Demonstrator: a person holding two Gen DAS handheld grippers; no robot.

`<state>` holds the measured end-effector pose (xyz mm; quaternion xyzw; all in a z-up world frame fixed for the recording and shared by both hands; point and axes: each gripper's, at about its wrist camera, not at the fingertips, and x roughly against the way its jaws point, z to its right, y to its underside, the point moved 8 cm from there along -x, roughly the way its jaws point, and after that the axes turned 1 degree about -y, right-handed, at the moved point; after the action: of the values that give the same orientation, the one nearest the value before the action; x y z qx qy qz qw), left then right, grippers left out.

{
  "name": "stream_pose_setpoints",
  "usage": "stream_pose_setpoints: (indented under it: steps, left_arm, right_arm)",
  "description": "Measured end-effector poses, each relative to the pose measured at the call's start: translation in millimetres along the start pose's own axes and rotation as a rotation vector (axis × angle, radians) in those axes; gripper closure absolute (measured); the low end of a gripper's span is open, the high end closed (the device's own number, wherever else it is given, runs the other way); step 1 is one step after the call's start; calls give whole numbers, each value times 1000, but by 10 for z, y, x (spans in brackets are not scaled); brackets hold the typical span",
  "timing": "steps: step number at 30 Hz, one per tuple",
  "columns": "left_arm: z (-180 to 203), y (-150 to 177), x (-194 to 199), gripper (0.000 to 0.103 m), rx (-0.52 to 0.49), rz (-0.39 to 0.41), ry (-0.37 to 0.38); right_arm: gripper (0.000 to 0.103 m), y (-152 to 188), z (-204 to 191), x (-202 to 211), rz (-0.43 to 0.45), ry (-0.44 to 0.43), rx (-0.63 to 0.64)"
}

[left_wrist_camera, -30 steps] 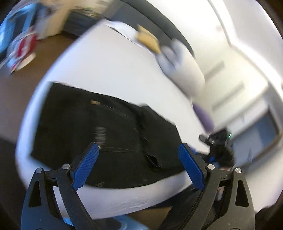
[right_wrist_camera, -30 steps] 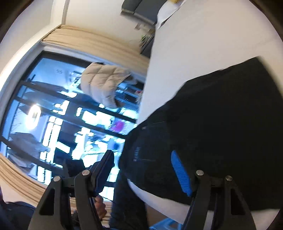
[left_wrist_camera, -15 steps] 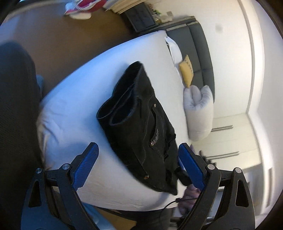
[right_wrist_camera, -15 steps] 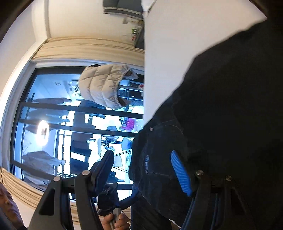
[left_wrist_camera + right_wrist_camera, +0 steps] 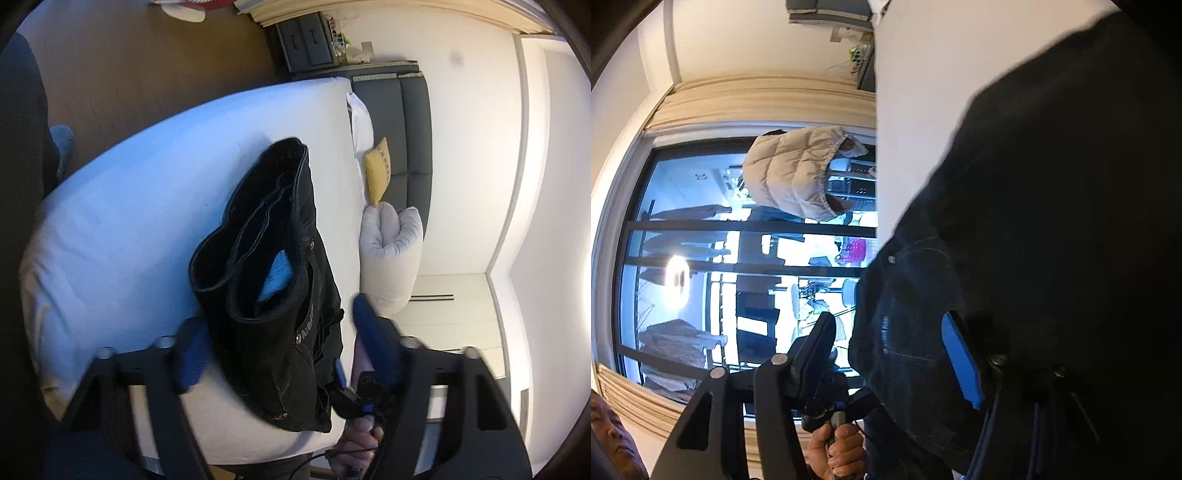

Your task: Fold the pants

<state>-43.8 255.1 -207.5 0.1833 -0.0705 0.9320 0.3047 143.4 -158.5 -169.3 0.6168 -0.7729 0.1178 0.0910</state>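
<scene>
The pants (image 5: 284, 295) are laid in a dark folded bundle on the white bed (image 5: 129, 221), close to its near edge, where both tools can reach them without a stretch. In the left wrist view the left gripper (image 5: 275, 339) is held just short of the bundle with its blue pads spread and nothing between them, so it is released. In the right wrist view the right gripper (image 5: 897, 350) is likewise parted, the black cloth (image 5: 1052, 221) lying across its right pad without being pinched. The fold is judged nearly finished, though the hem ends gape loosely. Farther off, a grey pillow (image 5: 391, 247) and a yellow cushion (image 5: 377, 170) are seen by the headboard.
</scene>
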Motion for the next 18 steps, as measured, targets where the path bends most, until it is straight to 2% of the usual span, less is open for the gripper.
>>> stream_pose_setpoints:
  steps: [1,3,8,9,11,14,18]
  left_arm:
    - [-1,8,-34,54,1,-8,-5]
    - [7,24,-84,68,-9,-17,-16]
    - [107,29,-128,79,-67,-14,-46]
    - [154,34,-133,81,-93,-11,-55]
    - [242,54,-140,84,-138,-7,-73]
    - [440,86,-165,85,-207,-6,-81]
    - [765,153,-268,85,-297,-13,-80]
  right_arm:
    - [39,-26,-49,-15,-4,0,12]
    - [37,-92,-128,-57,-14,11,28]
    - [31,-213,-75,-243,-72,93,27]
    - [30,-200,79,-338,-108,158,-2]
    - [40,-173,315,-437,-125,223,-24]
    - [40,-185,316,-411,-73,184,-27]
    - [40,-162,245,-379,-69,196,-5]
